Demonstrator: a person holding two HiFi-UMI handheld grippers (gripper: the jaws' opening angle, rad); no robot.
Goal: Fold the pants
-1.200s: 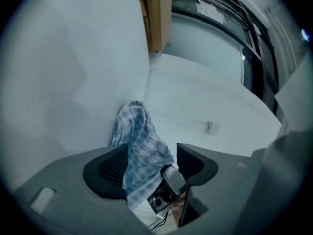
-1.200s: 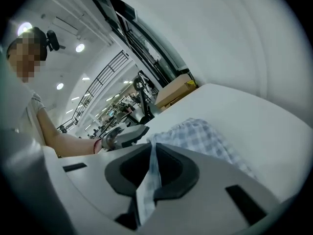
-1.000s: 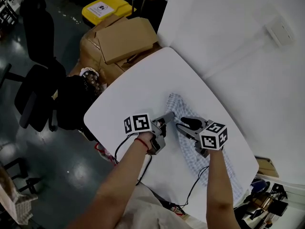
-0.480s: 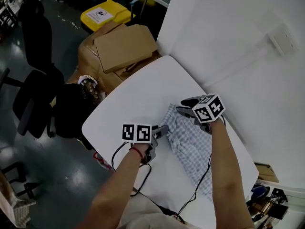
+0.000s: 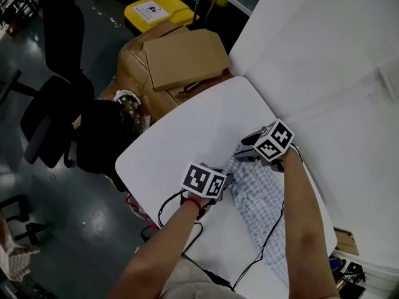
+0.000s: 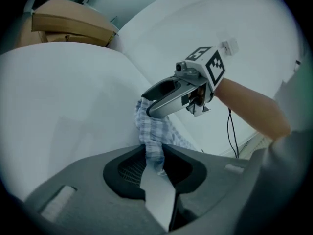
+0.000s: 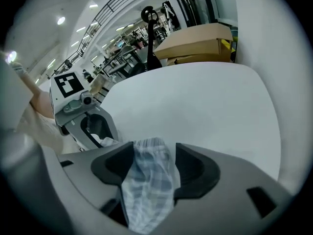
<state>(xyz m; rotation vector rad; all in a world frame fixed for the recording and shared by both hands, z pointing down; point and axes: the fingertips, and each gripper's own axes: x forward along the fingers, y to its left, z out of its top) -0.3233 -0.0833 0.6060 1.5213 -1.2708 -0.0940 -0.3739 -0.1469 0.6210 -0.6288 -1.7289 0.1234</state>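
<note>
1. Left claw (image 6: 154, 155) pinches the pants (image 5: 262, 198) by an edge; the cloth trails beyond it on the counter (image 5: 181, 148).
2. Right claw (image 7: 152, 155) has just been opening and is spread; cloth lies loose between its jaws.
3. Judged: a fold is being laid. Next, lift the right claw clear.

Looks like a lab or workshop space in a big open hall, definitely not a home. A plain white table (image 5: 181, 136) stands beside a white wall (image 5: 324, 42), with cardboard boxes (image 5: 181, 58) stacked just past the table's far corner and a yellow bin (image 5: 156, 10) behind them. There's a black office chair (image 5: 50, 114) on a dark shiny floor (image 5: 62, 217). The right gripper view shows a high ceiling with lights (image 7: 60, 20), a railing (image 7: 117, 1) up top, and crowded workbenches (image 7: 124, 58) way back.
</note>
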